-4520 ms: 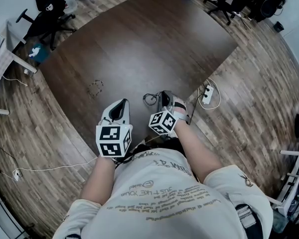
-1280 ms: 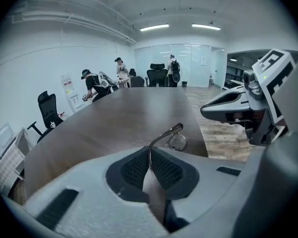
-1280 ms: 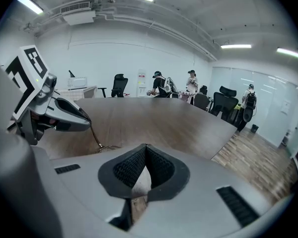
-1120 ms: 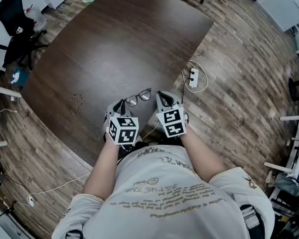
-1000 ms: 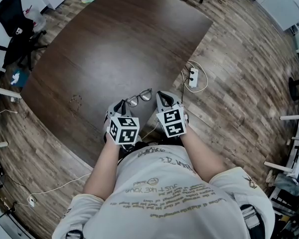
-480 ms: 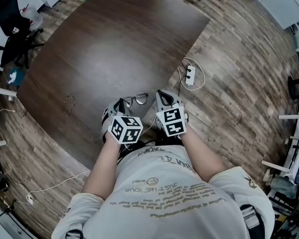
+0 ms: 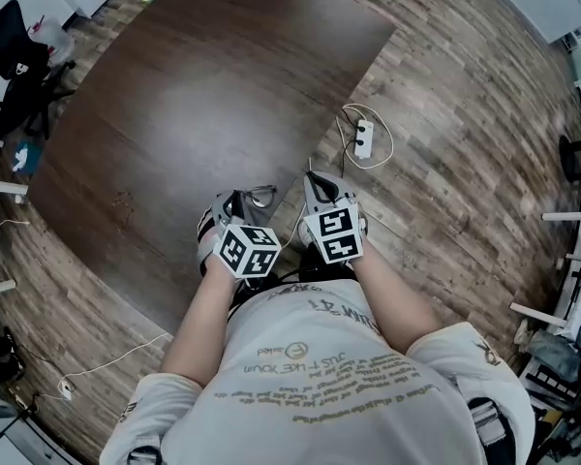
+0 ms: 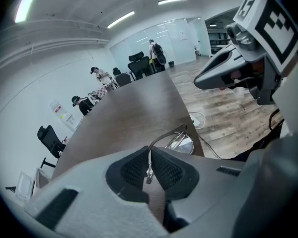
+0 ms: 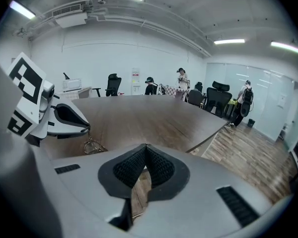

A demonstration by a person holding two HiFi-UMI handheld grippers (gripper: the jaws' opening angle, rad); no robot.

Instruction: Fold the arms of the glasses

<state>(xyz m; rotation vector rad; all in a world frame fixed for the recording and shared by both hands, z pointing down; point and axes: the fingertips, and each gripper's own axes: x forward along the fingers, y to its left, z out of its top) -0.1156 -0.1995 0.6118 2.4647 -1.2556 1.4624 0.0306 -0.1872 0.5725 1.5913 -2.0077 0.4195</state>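
Fingers (image 8: 133, 168) of left gripper (image 8: 150, 155) pinch thin metal arm of round wire-rimmed glasses (image 8: 183, 144). Arm runs along jaws, lenses ahead above dark wooden table (image 8: 134, 108). Right gripper (image 9: 145, 151) pressed together, empty, just right of glasses, likely folds the arm.

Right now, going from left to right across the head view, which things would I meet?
Black office chair → left gripper → glasses, held in the left claw → right gripper.

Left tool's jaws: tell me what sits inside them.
The left tool is shut on one thin metal arm of the wire-framed glasses, pinched between its dark ribbed pads. One lens shows beyond, over the dark brown wooden table. The other arm cannot be seen.
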